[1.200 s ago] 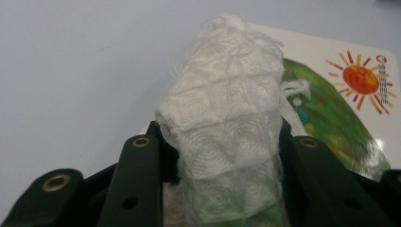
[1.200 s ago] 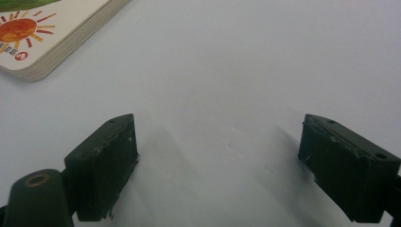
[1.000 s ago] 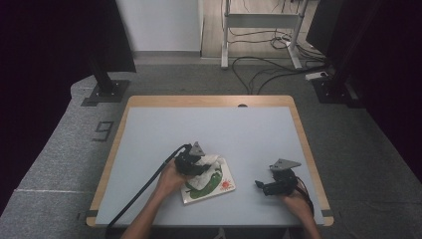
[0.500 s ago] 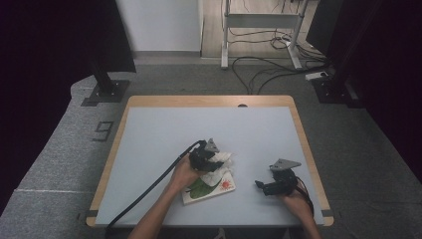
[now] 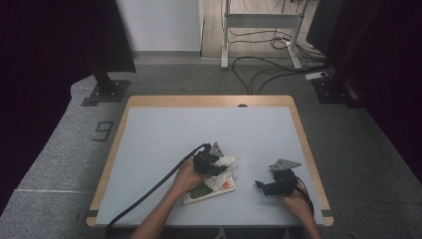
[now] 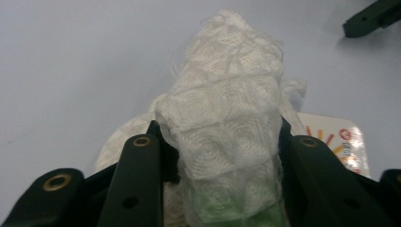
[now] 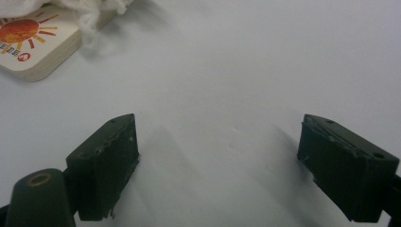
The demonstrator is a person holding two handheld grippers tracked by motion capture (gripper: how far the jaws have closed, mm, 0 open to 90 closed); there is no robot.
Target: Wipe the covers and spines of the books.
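**White cloth gripped over the picture book**

In the high view we see the left gripper (image 5: 219,160) in the lower middle of the frame, held by the left hand (image 5: 188,178). Its jaws are closed on a white cloth (image 5: 226,167), which bulges out to the right of the gripper. In the left gripper view the cloth (image 6: 227,118) stands in the centre of the frame, a quilted fabric with a square pattern, pressed between the two black jaws that rise from the bottom edge. A little green shows through the fabric near the bottom of that frame.

Under the cloth lies a thin picture book (image 5: 214,188), flat on the grey table (image 5: 199,129). A green shape shows on its cover and a red mark sits at its right corner. In the left gripper view a corner of the book (image 6: 343,142) shows at the right, with a sun drawing on it.

The right gripper (image 5: 263,186) is at the lower right of the high view, well apart from the cloth, held by the right hand (image 5: 294,201). In the right gripper view its jaws (image 7: 217,165) stand wide open with only bare table between them; the book (image 7: 35,40) and a bit of cloth (image 7: 92,14) lie in the upper left of that frame.
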